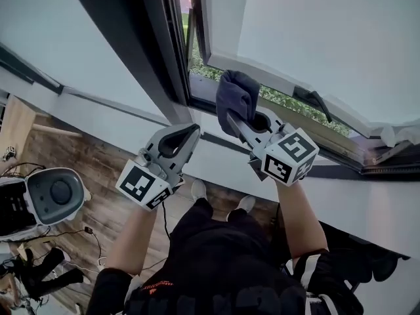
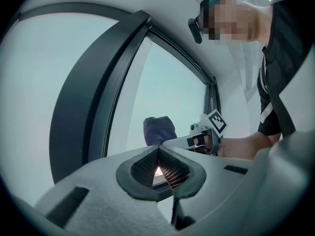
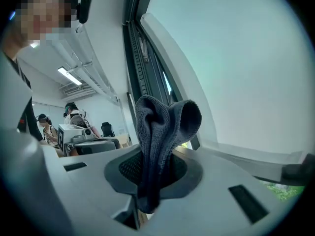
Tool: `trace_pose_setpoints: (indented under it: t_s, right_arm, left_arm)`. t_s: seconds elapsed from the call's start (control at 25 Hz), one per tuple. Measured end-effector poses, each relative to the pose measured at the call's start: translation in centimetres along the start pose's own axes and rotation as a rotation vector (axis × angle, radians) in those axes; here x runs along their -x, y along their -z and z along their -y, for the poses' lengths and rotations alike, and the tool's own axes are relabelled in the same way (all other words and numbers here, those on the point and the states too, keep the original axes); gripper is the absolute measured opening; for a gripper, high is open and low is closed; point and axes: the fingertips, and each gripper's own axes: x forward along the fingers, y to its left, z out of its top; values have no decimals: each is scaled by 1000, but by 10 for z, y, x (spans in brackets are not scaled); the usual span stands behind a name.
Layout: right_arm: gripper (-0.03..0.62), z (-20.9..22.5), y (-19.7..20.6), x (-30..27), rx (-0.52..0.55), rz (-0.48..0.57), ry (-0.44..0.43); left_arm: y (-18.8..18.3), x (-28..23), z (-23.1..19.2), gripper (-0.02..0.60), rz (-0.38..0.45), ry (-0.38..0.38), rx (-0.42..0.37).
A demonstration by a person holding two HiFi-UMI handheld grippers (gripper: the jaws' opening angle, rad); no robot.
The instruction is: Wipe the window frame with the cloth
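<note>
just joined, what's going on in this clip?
A person stands at an open window with a handheld claw in each hand. The right claw is shut on a dark cloth and holds it up at the window frame, by the opening. The left claw is shut with nothing in it, lower and to the left, off the frame.

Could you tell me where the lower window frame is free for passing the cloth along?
Free: the lower frame rail right of the right gripper, up to the white bundle. Crowded: the corner where the cloth sits.
</note>
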Motion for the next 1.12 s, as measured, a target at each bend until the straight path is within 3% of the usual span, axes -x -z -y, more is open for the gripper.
trace_pose_setpoints:
  t_s: [0.68, 1.12]
  right_arm:
    - [54, 53, -37, 120, 12, 108, 171]
    - [54, 61, -48, 175, 18, 157, 253]
  left_arm:
    - [-27, -102, 66, 18, 7, 209, -35]
    - [-38, -131, 104, 18, 16, 294, -50]
